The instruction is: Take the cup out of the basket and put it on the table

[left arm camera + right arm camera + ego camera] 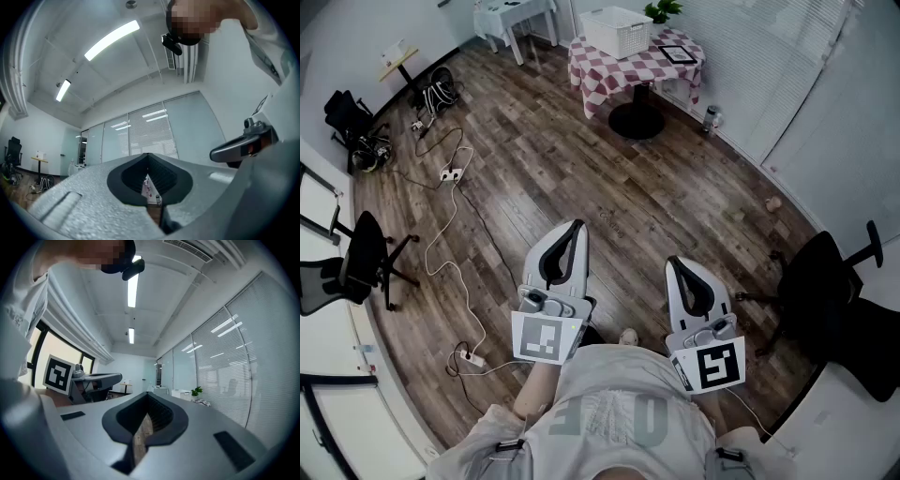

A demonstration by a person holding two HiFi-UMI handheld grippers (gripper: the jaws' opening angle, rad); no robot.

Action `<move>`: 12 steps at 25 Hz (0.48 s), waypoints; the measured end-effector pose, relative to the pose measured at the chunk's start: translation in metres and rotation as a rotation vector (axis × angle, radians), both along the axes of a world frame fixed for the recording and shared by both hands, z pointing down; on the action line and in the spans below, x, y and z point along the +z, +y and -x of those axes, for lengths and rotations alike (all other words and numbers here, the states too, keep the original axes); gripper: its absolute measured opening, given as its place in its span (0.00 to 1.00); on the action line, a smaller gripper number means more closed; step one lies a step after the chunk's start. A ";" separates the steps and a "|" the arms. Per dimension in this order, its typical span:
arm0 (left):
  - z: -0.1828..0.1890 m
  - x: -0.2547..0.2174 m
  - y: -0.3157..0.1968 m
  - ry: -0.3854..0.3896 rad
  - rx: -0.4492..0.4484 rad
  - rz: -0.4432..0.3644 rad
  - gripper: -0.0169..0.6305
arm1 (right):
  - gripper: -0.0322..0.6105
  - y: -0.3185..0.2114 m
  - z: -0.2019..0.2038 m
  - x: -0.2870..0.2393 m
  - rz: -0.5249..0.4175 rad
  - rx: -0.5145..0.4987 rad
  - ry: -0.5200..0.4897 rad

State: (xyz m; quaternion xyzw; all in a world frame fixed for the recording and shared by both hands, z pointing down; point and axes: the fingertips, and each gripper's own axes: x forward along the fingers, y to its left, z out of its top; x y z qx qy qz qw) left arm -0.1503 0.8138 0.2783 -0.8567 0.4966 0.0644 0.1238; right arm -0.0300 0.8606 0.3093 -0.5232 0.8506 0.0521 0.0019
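Observation:
A white basket stands on a round table with a red-checked cloth across the room; I cannot see any cup in it from here. My left gripper and right gripper are held close to my body, far from the table. Both point forward over the wooden floor, shut, with nothing between the jaws. In the left gripper view the shut left gripper leaves only a slit, through which a strip of the checked cloth shows. In the right gripper view the right gripper is shut and the basket sits far off.
A black-framed picture and a green plant share the table. Black office chairs stand at the left and right. Cables and a power strip trail over the floor on the left. A bottle stands by the blinds.

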 end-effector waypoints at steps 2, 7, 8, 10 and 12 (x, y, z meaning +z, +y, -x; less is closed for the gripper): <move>-0.003 0.002 0.001 -0.004 0.000 -0.001 0.03 | 0.06 0.001 -0.005 0.002 0.003 0.005 -0.002; -0.010 0.004 -0.005 -0.003 -0.007 0.017 0.03 | 0.06 -0.007 -0.020 0.005 0.020 0.007 -0.040; -0.009 0.006 -0.006 -0.004 -0.014 0.026 0.03 | 0.06 -0.009 -0.021 0.007 0.024 0.005 -0.042; -0.004 0.011 -0.006 -0.009 -0.032 0.047 0.03 | 0.06 -0.013 -0.019 0.013 0.036 -0.003 -0.042; 0.003 0.015 -0.008 -0.025 -0.055 0.061 0.03 | 0.06 -0.018 -0.014 0.022 0.053 -0.018 -0.052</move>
